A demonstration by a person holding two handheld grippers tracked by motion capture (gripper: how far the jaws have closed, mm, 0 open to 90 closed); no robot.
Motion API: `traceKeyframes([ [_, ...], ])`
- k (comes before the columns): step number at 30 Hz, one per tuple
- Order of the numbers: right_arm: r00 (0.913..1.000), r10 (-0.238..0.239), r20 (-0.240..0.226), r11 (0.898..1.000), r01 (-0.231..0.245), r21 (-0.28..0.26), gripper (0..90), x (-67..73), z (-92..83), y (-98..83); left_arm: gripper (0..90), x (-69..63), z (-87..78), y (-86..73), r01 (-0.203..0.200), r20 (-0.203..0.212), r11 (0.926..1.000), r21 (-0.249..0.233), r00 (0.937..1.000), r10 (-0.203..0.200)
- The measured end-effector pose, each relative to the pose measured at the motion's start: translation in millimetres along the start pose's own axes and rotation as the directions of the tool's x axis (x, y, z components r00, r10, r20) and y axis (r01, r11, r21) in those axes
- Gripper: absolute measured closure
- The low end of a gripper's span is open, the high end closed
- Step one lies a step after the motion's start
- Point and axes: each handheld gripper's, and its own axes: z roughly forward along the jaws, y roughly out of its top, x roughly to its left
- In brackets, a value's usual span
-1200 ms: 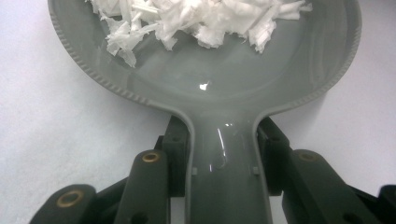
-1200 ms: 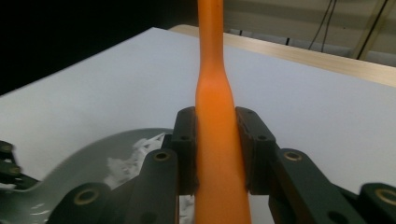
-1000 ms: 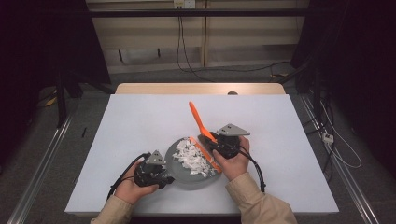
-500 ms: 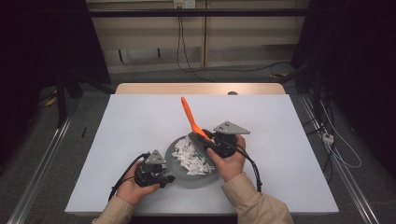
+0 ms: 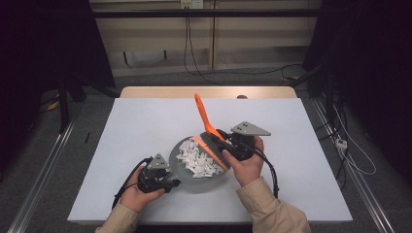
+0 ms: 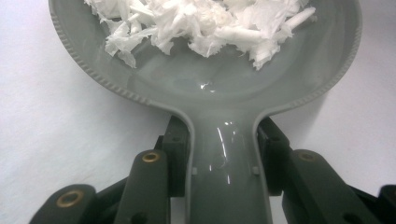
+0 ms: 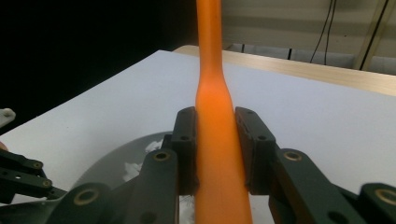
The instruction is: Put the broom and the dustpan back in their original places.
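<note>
A round grey dustpan (image 5: 193, 176) lies on the white table with a heap of white paper shreds (image 5: 194, 158) in it. My left gripper (image 5: 174, 183) is shut on its handle, the pads pressing both sides of the handle (image 6: 224, 158). The pan's bowl (image 6: 210, 79) and the paper shreds (image 6: 210, 23) lie just ahead of it. My right gripper (image 5: 222, 140) is shut on an orange brush (image 5: 204, 114), whose handle points up and away. The brush's dark bristles hang over the right side of the pan. The orange handle (image 7: 210, 46) runs up between the right jaws (image 7: 217, 149).
The white tabletop (image 5: 145, 121) has open room on every side of the pan. A wooden edge (image 5: 160, 91) runs along its far side. Cables lie on the floor behind, and metal rails (image 5: 43, 174) flank the table.
The right hand has lifted the brush a little, so its handle tip stands higher in the high view. The left hand and the dustpan have stayed put.
</note>
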Motion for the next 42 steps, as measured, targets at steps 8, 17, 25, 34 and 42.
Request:
traceKeyframes([
  [8, 0.9989, 0.021, 0.042, 1.0, -0.021, 0.003, 71.6, -22.9, -14.4, -5.4, 63.9, 8.8, -9.6, -3.3, 0.026, -0.036, 0.9996, -0.012, 0.999, -0.026],
  [17, 0.9904, 0.023, 0.136, 0.999, -0.027, 0.024, 71.5, -60.4, -36.1, -15.7, 63.9, 24.2, -25.1, -11.0, 0.098, -0.08, 0.9942, -0.045, 0.9917, -0.101],
  [25, 0.9612, -0.017, 0.275, 0.998, -0.001, 0.067, 71.5, -99.7, -65.2, -28.3, 63.9, 45.3, -34.3, -21.9, 0.2, -0.186, 0.9779, -0.06, 0.9602, -0.208],
  [34, 0.8957, -0.064, 0.44, 0.994, 0.019, 0.106, 71.3, -138.5, -87.5, -37.3, 63.8, 67.0, -39.9, -30.0, 0.313, -0.293, 0.9463, -0.081, 0.9001, -0.323],
  [42, 0.9394, -0.003, 0.343, 0.992, -0.042, 0.123, 58.1, -123.0, -76.5, -48.6, 58.1, 58.3, -37.7, -31.8, 0.34, -0.265, 0.9332, -0.117, 0.8948, -0.359],
])
